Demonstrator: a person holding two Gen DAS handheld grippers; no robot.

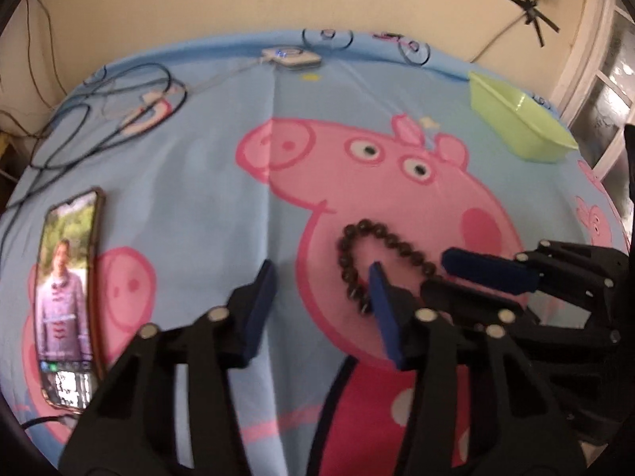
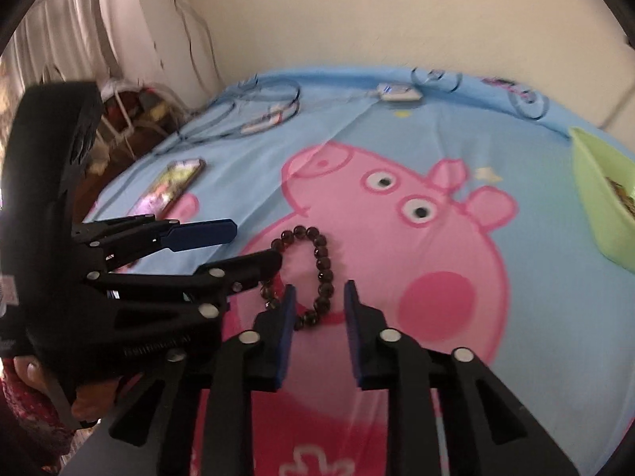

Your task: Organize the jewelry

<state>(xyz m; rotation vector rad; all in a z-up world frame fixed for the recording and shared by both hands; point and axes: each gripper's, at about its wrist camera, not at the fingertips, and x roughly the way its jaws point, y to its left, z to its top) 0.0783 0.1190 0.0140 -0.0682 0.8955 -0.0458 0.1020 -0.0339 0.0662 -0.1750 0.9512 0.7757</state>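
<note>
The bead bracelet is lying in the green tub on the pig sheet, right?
Not quite. The bead bracelet is not in the green tub. It lies straight on the pig sheet, on the pig's pink face, well apart from the tub. The right wrist view shows this.
</note>
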